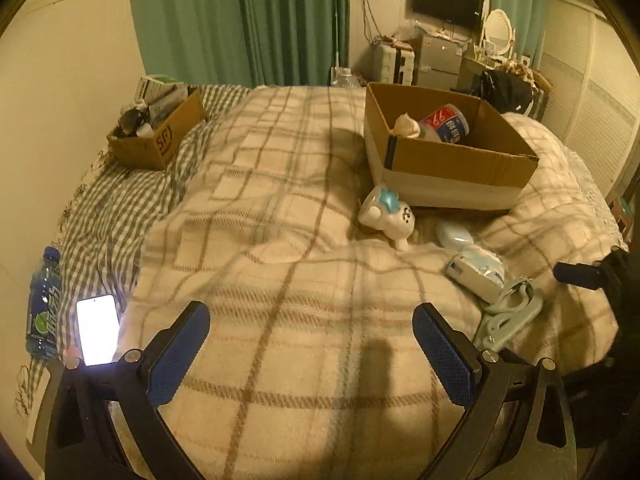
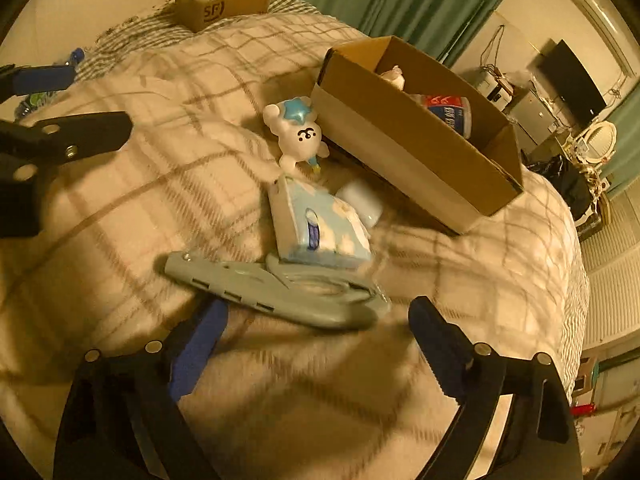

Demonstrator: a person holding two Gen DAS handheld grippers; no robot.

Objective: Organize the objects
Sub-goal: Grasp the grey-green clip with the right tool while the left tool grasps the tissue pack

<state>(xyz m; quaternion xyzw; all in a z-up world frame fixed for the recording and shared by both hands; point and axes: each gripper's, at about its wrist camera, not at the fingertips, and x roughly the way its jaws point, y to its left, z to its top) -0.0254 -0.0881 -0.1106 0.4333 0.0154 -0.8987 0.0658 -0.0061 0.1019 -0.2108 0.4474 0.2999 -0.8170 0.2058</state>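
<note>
The right tool (image 2: 316,320) is spread wide and holds nothing, poised over the grey plastic hanger (image 2: 276,290) on the bed's plaid blanket (image 2: 120,220). It should probably straddle the hanger's flat, slotted body squarely before closing. The left tool (image 1: 312,332) is likewise wide and empty. The cardboard box (image 2: 404,152) sits beyond.

Two cardboard boxes (image 1: 448,160) (image 1: 156,136) sit on the bed. I count one toy (image 1: 386,216), one tissue pack (image 2: 316,224), one grey hanger (image 2: 280,292), one phone (image 1: 98,330), one bottle (image 1: 43,308), one can (image 1: 448,124) and two grippers (image 1: 312,344) (image 2: 316,344).
</note>
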